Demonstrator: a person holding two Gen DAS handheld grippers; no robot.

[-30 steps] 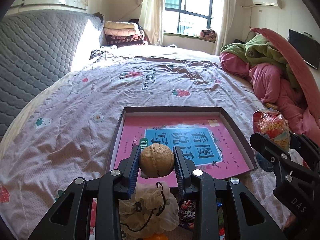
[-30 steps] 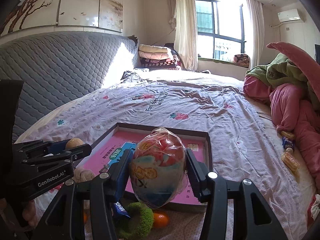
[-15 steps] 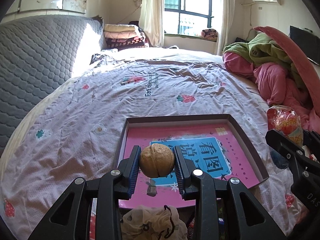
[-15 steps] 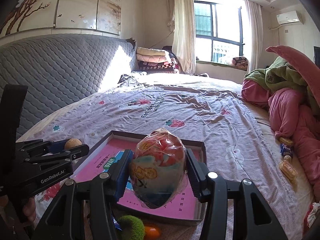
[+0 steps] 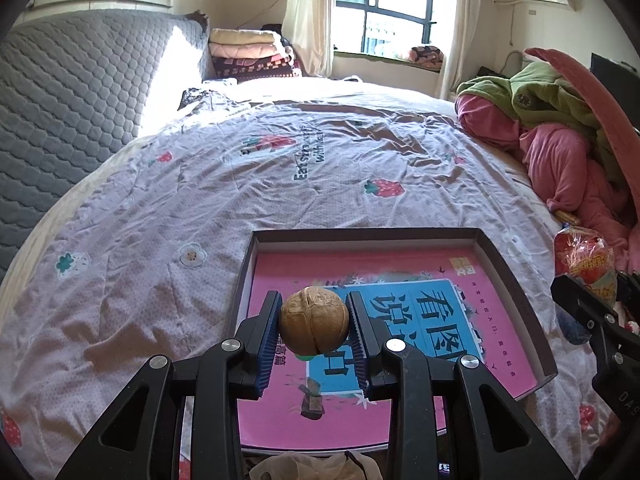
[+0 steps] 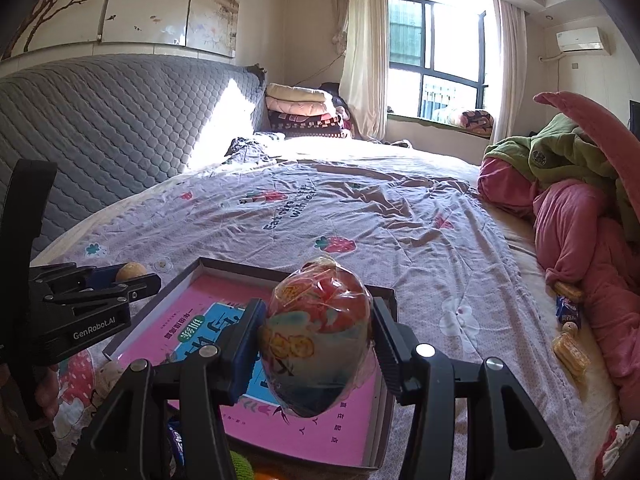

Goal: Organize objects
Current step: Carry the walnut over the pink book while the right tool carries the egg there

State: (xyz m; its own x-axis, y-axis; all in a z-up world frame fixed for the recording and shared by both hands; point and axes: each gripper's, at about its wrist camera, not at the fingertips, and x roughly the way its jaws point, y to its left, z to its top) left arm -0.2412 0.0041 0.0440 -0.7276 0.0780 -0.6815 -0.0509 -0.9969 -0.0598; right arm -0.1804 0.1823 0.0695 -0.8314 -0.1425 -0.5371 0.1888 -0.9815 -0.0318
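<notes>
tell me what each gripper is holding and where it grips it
Left gripper clamps the walnut by its sides; right gripper squeezes the wrapped snack across its middle.

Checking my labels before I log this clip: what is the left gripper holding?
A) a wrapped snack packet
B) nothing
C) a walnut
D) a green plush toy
C: in the left wrist view, the left gripper is shut on a round brown walnut, held above the pink-lined box.
</notes>
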